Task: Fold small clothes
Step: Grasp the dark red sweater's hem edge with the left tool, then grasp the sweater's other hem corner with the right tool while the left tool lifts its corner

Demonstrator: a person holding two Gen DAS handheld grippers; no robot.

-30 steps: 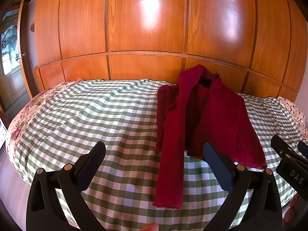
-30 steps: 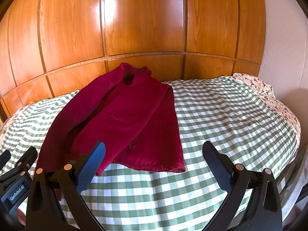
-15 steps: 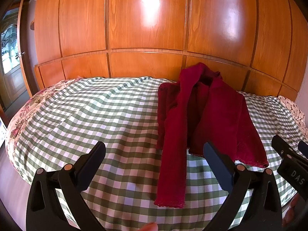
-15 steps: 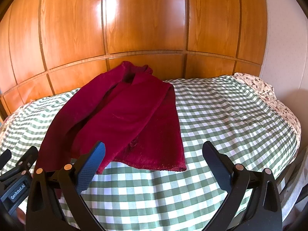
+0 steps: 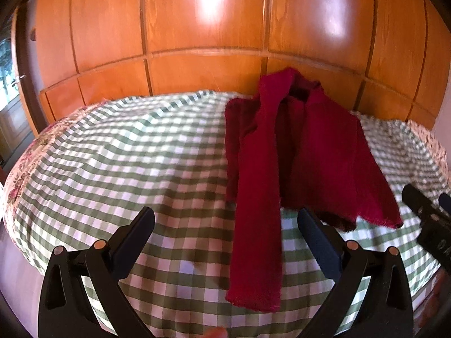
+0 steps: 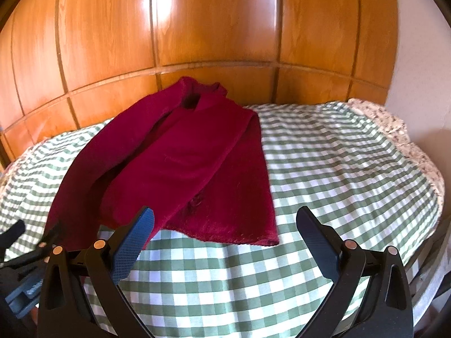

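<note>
Wood-panel wall (image 5: 203, 28) behind a bed (image 5: 112, 163) w/ green check cover; red cardigan (image 6: 183, 163) lies flat on it, collar at the wall, one sleeve (image 5: 256, 225) running toward the near edge. Left gripper (image 5: 225, 225) and right gripper (image 6: 225, 225) both wide apart, holding nothing, hovering above the near edge just short of the hem. Left view blurred; each view clips the other gripper at its edge.

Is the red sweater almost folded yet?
Only partly. The red sweater lies on the checked bedspread with its sides and one sleeve turned in over the middle. Nothing is in hand: the left hand-held gripper and right hand-held gripper are both open above the bed. The bottom-to-collar fold remains.
</note>
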